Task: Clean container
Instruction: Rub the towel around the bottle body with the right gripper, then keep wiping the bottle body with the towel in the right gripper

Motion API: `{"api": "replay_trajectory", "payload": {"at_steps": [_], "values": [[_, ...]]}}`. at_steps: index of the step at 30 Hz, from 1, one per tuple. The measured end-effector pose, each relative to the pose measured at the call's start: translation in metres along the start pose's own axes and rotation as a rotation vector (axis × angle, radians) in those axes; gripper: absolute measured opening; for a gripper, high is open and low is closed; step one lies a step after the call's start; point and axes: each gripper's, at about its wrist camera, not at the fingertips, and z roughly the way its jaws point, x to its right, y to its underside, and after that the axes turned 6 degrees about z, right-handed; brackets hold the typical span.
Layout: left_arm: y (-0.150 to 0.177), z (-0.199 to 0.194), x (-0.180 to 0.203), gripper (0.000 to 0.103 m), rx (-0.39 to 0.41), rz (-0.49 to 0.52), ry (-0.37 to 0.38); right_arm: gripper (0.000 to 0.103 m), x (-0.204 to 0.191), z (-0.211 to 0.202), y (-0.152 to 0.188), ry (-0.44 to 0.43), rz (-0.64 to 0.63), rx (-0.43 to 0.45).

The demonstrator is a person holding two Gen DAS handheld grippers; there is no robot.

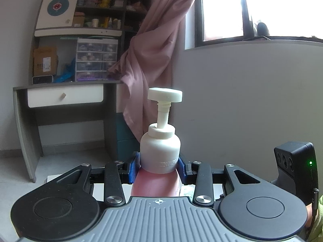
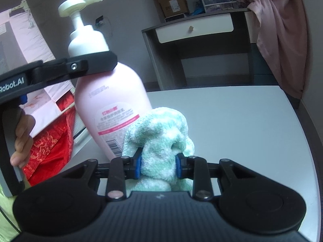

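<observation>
The pump bottle (image 2: 113, 92) is showing a pink body with white neck and cream pump head, the towel (image 2: 159, 139) at the table's (image 2: 252, 125) near edge is presenting mint-green and white mottling, and the table is appearing pale grey.

bottle (image 2: 113, 100): stands on the counter (image 2: 232, 121), near its left edge
cloth (image 2: 161, 137): just right of the bottle and in front of it, touching its lower side
desk (image 2: 193, 46): behind the bottle, beyond the counter
curtain (image 2: 282, 36): right of the desk
</observation>
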Motion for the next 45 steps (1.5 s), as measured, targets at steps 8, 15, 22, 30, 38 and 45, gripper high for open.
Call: {"api": "replay_trajectory", "payload": {"at_steps": [8,15,22,30,38,45], "values": [[0.002,-0.004,-0.001,0.042,-0.005,-0.020,-0.008,0.030,-0.005,-0.003,-0.004,0.017,-0.004,0.047],[0.006,-0.002,-0.007,0.044,0.003,-0.054,0.013,0.030,-0.007,-0.002,-0.004,0.012,-0.010,0.045],[0.010,-0.002,-0.002,0.073,0.048,-0.005,0.074,0.030,-0.009,-0.002,-0.004,0.002,-0.020,0.041],[0.011,0.006,-0.013,0.067,0.099,-0.056,0.095,0.030,-0.010,-0.002,-0.004,0.006,-0.022,0.038],[0.009,0.012,-0.007,0.039,0.074,-0.039,0.064,0.030,-0.011,-0.003,-0.004,0.010,-0.031,0.038],[0.000,0.007,0.006,0.039,0.025,-0.120,-0.108,0.030,-0.012,-0.014,-0.002,0.012,-0.046,0.052]]}}
